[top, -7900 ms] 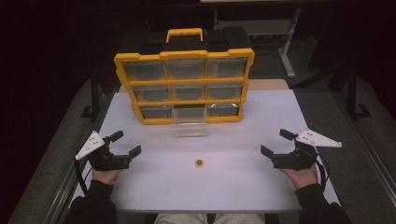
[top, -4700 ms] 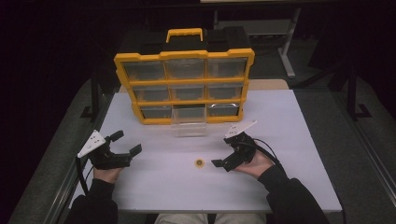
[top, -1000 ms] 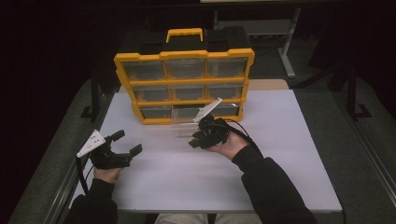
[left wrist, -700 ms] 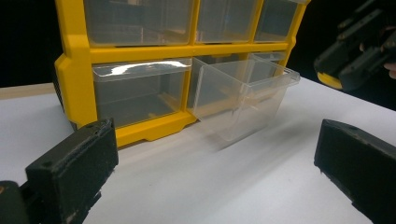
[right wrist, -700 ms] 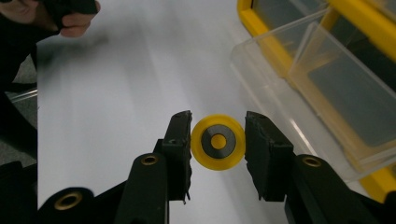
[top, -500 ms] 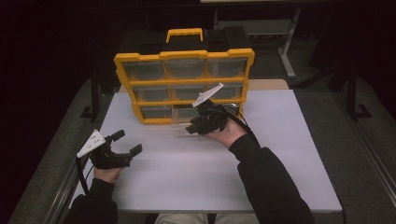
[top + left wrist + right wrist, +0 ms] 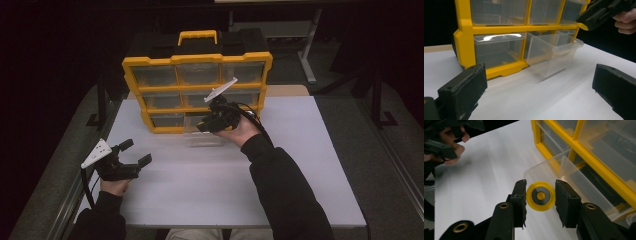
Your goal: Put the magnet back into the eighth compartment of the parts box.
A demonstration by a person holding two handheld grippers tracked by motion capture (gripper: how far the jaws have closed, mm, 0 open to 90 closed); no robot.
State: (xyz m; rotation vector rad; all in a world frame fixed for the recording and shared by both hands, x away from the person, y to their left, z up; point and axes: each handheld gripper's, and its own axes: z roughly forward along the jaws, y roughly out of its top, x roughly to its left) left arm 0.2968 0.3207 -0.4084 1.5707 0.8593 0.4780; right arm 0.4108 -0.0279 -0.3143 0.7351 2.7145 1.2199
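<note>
- Yellow, with a dark ring and a yellow centre, the small wheel (image 7: 540,196) sits clenched between the pads of your right gripper (image 7: 540,197), one pad pressing on each side of its rim.
- At the start of the recording that wheel lay on the white table (image 7: 300,165) between your two hands; you have since picked it up, and that spot on the table is now bare.
- In the high view your right gripper (image 7: 212,120) hangs over the clear drawer (image 7: 202,136), which stands pulled out of the bottom row of the yellow organiser (image 7: 197,90) and rests on the table in front of it.
- A second ago your right hand was lower and nearer to you, short of the drawer; it has since risen and gone forward toward the organiser.
- In the right gripper view the wheel shows against the drawer's near rim (image 7: 544,170), above it and not touching it.
- Your left gripper (image 7: 125,161) rests at the near left of the table with its jaws released and nothing between them; it has kept its place through all the earlier frames.
- From the left gripper view the drawer (image 7: 551,53) stands slightly askew before its slot, with your right hand (image 7: 625,23) up at the top right.
</note>
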